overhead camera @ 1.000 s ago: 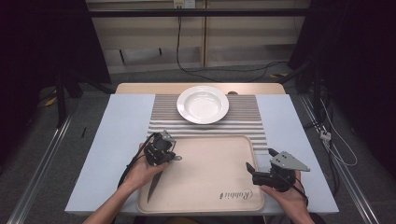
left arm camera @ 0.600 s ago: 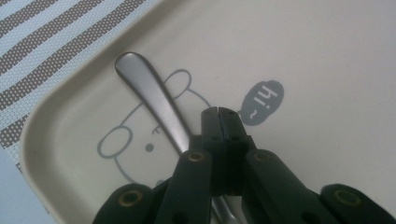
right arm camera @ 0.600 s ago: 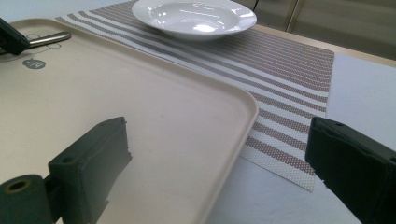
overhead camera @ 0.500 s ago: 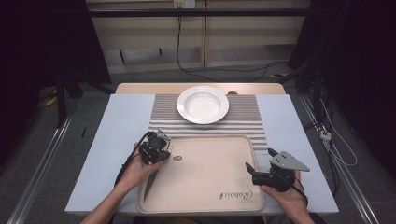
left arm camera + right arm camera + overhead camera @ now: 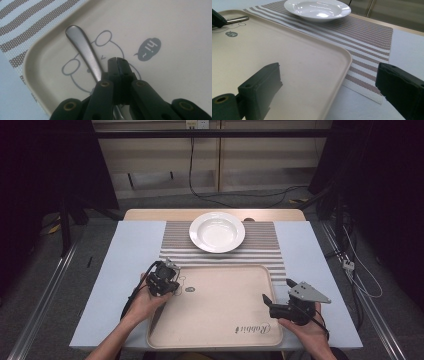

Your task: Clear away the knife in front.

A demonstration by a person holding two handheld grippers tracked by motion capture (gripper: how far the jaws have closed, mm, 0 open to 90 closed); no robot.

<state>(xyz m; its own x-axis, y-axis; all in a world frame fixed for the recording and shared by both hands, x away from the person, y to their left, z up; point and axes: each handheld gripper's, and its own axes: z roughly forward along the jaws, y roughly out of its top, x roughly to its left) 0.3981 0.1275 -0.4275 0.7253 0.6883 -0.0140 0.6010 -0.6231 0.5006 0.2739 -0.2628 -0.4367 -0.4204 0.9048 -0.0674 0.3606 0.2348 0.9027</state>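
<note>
Striped mat under plate [image 5: 217, 231]; tray [image 5: 225, 320] nearer. My left gripper [image 5: 117, 65] looks pinched on the spoon handle [image 5: 82, 50] (presumably lifting); right gripper [image 5: 272, 303] gapes, idle.

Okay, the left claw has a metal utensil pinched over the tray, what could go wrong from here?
1. The left claw pinches the smooth metal handle with narrow tips, so the utensil might pivot or slip out when moved.
2. The handle end points at the tray's raised rim; a low swing outward could catch it there.
3. The white bowl sits just beyond the tray; a fast carry could knock it.
</note>
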